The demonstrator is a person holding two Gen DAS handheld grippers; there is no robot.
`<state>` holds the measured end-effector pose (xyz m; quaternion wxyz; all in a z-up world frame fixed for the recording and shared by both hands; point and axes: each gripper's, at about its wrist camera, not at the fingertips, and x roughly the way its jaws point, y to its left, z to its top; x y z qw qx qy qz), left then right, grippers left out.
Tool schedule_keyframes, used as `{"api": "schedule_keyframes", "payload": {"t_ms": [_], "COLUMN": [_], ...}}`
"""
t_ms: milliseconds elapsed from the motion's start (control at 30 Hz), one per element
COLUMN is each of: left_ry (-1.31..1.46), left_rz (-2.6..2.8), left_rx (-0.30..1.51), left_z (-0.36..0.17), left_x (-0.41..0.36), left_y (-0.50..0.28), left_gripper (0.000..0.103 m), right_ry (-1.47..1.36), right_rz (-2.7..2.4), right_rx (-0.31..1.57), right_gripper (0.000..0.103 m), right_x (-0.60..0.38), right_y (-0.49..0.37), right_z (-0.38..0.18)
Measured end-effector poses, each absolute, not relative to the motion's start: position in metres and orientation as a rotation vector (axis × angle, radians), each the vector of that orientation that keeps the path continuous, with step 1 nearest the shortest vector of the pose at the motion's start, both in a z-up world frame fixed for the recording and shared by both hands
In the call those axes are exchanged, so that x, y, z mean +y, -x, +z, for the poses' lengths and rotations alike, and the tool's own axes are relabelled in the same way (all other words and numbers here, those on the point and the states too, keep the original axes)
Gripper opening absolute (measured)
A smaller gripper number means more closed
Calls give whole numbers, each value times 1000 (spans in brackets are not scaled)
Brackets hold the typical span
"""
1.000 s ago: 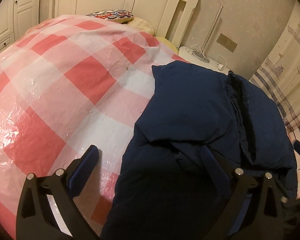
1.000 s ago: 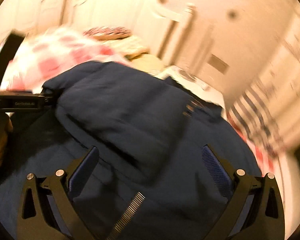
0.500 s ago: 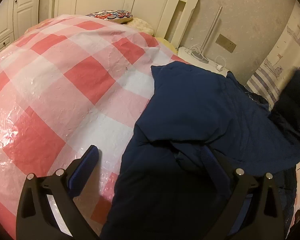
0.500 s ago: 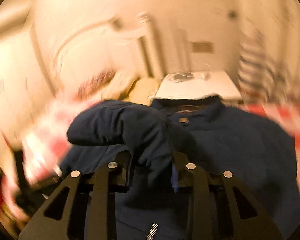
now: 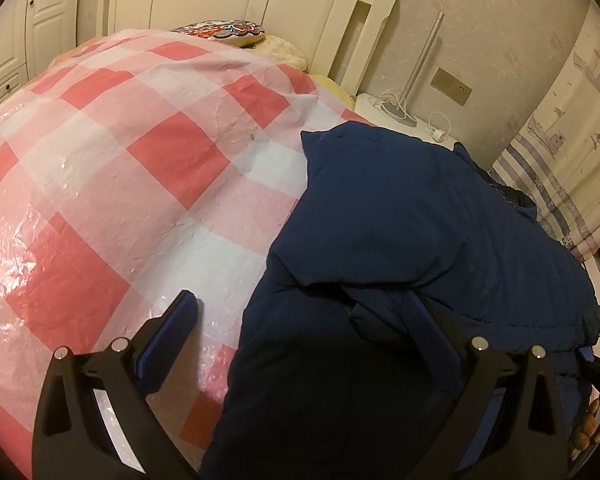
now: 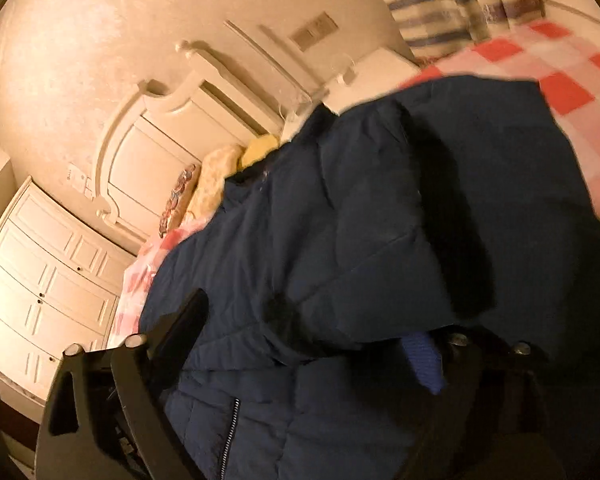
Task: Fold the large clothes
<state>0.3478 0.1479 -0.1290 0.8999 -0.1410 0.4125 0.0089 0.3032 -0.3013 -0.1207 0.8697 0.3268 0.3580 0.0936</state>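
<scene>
Sleeve released, right jaws opened again

Your left gripper (image 5: 300, 316) kept its place: jaws wide, right finger resting on the navy jacket (image 5: 412, 232) lying on the checkered bedspread (image 5: 140, 152).

Your right gripper (image 6: 312, 340) rolled and let go; its jaws have just been opening, now wide over the jacket, gripping nothing.

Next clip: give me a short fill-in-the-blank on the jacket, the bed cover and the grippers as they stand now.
1. The navy jacket lies on a cover checked in white and ____.
2. The left gripper has its jaws ____.
3. The right gripper hovers over the ____, jaws apart.
4. A patterned cushion sits by the ____.

Missing words: red; open; jacket; headboard
</scene>
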Motion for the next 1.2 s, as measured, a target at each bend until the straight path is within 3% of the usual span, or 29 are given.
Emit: {"api": "schedule_keyframes", "payload": {"t_ms": [33,67,167,233,333,467,667,833,967,1200], "left_ry": [291,292,295,302,319,340,284,342,301,324], "left_rz": [19,18,16,16,13,-52,-110,-75,-98,-87], "left_rx": [854,853,852,848,821,654,665,654,629,638], "left_z": [-129,-129,-129,-129,-127,-107,-104,-106,-102,-104], "left_x": [148,148,149,150,152,153,139,150,142,147], "left_y": [-348,-347,-347,-347,-344,-323,-327,-327,-322,-323], "left_gripper": [101,101,101,101,101,101,101,101,101,101], "right_ry": [-682,-680,-723,-695,-586,-532,-693,-682,-485,-111], "right_rz": [191,169,169,174,174,131,94,-9,-180,-92], "right_rx": [749,756,751,731,650,592,760,784,574,693], "right_gripper": [80,65,35,28,25,24,25,31,32,33], "right_x": [-303,-306,-318,-316,-301,-297,-323,-331,-322,-256], "right_y": [-302,-301,-299,-294,-279,-251,-254,-238,-215,-272], "right_z": [-123,-126,-134,-128,-101,-83,-134,-109,-62,-61]}}
